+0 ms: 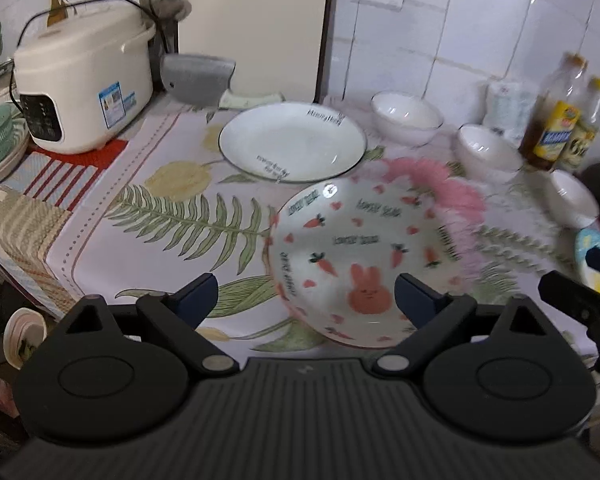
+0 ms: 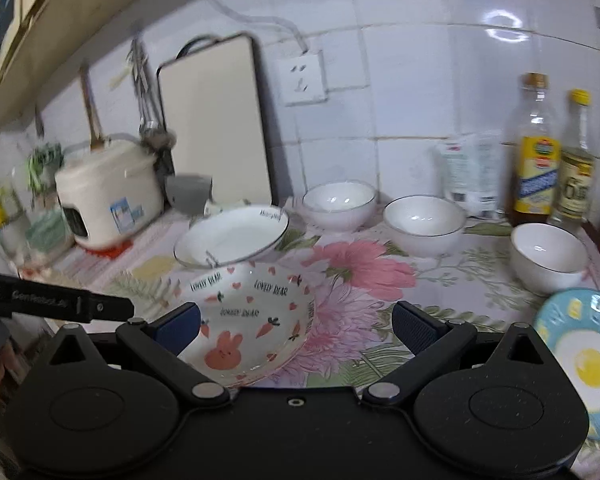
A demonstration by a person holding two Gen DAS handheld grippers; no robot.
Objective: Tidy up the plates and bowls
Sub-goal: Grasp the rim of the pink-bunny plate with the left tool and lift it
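Your left gripper (image 1: 302,300) points steeply down and forward, its two blue-padded fingers (image 1: 198,294) spread wide with nothing pressed between the pads. Your right gripper (image 2: 296,326) points down at a shallower slant, its fingers (image 2: 414,326) likewise spread wide and gripping nothing. The two grippers sit side by side: a fingertip of your right gripper shows at the right edge of the left wrist view, and part of your left gripper crosses the left edge of the right wrist view.

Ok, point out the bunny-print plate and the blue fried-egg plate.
White bunny-and-carrot print plate (image 1: 352,264): left wrist view, plate's centre.
Blue plate with fried-egg picture (image 2: 592,364): right wrist view, on the yolk.
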